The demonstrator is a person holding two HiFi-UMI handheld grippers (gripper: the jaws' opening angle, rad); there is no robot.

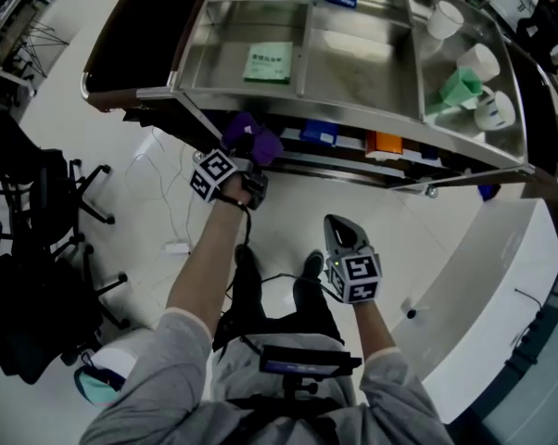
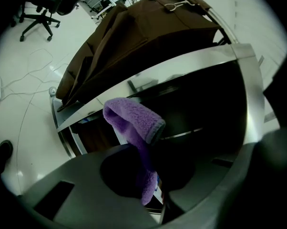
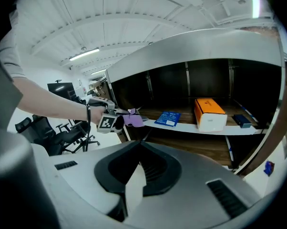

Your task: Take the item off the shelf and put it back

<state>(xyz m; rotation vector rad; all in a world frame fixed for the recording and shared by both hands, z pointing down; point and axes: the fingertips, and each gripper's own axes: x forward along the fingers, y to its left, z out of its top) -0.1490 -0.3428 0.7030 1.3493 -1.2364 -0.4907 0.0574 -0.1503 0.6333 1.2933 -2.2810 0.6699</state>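
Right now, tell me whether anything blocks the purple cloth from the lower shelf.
Nothing visible does. The purple fleecy cloth, clamped in the left hand-held gripper, hangs before the open-fronted lower shelf; the blue packet and orange box lie farther along.

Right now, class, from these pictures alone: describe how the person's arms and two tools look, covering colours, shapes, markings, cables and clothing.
Both the left tool and the right tool are smooth grey shells tapering towards the tip. Each carries a cube with black-and-white square markers. A black cable trails from the left tool. The person wears grey sleeves that leave the forearms bare.
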